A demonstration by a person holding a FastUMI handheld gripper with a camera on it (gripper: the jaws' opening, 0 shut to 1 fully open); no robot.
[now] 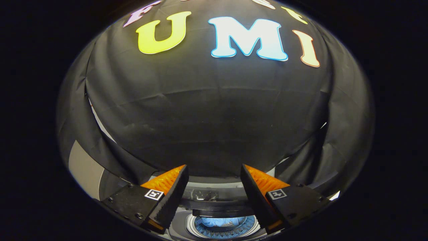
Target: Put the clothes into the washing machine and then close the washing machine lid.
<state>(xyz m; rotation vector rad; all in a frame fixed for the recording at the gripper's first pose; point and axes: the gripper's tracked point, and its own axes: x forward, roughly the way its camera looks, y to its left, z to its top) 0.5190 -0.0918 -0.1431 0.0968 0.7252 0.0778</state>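
Gripper: the gripper [214, 174] has its two fingers [174, 197] spread wide apart, with nothing between them, just open air and the machine below.

Grip: not touching anything as far as I can see, fingers hang above the washer's top.

Washing machine: the washing machine [214, 209] sits low down between and under the fingers, seen from above. Looks like a top loader, pale body with a dark band across the back of the top.

Drum: the round drum [249, 225] is open to view, with a ring of little holes around its wall.

Clothes: a light blue bit of clothes [217, 221] is lying down inside the drum, right between the two fingers.

Lid: there's a dark slab [222, 212] at the back edge of the drum opening, probably the lid folded back, but honestly can't tell for sure.

Writing: there's a small square black-and-white marker [153, 194] on each finger block. Some pale marks show on the dark panel of the washer, way too small and blurry to read.

Room: black cloth wall [207, 113] takes up most of what's beyond the fingers, with creases and a couple of overlapping panels at the sides.

Side bits: a grey flat panel [83, 170] peeks out past the cloth next to the left finger.
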